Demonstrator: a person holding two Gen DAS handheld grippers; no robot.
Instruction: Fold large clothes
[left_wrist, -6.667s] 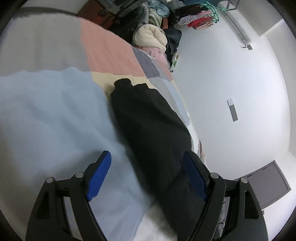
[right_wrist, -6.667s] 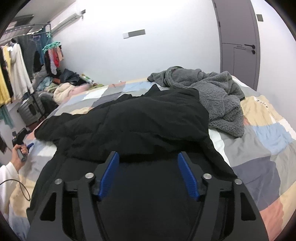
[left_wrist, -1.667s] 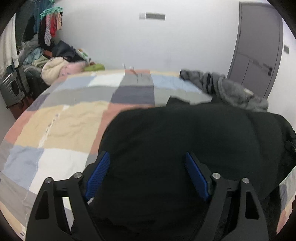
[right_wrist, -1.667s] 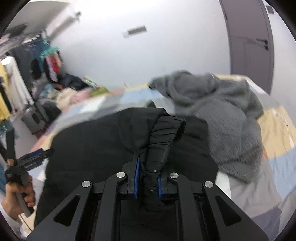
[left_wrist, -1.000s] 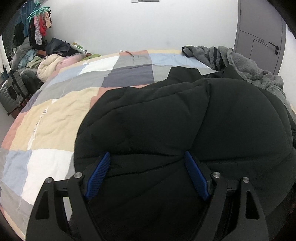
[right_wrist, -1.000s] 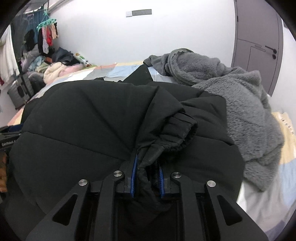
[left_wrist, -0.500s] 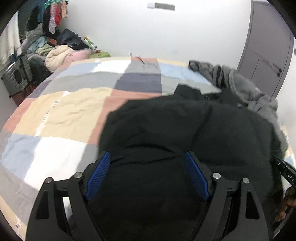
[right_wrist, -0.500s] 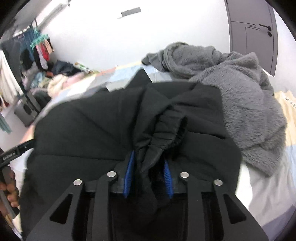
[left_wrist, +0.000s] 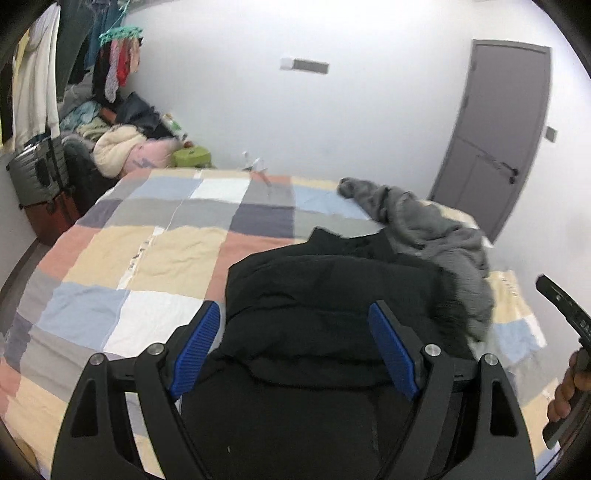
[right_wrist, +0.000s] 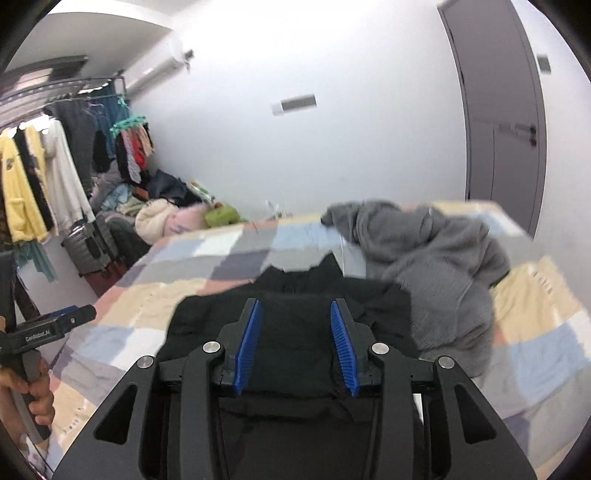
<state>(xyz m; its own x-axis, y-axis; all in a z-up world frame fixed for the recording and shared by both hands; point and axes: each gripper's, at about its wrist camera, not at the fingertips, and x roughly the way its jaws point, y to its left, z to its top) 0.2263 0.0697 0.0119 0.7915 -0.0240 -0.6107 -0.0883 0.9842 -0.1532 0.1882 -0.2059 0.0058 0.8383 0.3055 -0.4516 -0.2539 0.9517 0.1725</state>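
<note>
Room: white walls, a grey door (left_wrist: 491, 136) at the far right, a rack of hanging clothes (right_wrist: 55, 177) along the left wall, and a heap of laundry (left_wrist: 122, 147) on the floor beyond the bed's far left corner.
Bed: a patchwork cover (left_wrist: 155, 254) in peach, cream, grey, pale blue and white squares fills the middle of both views.
Black jacket: the padded black jacket (left_wrist: 332, 295) lies in a folded bundle on the near right part of the bed, collar end pointing to the far side.
Grey fleece: a rumpled grey fleece garment (right_wrist: 436, 258) lies just beside the jacket on its right, touching its far right edge.
Left claw: the left claw (left_wrist: 291, 343) hangs above the jacket with its blue pads (left_wrist: 194, 347) set wide apart, nothing pinched between them.
Right claw: the right claw (right_wrist: 297, 343) hovers over the jacket, its jaws opening; the blue pads stand at a middling gap with no cloth caught between them.
Hands: the person's right hand (left_wrist: 570, 387) shows at the right edge of the left view, gripping its handle; the left hand (right_wrist: 26, 391) shows at the left edge of the right view.
</note>
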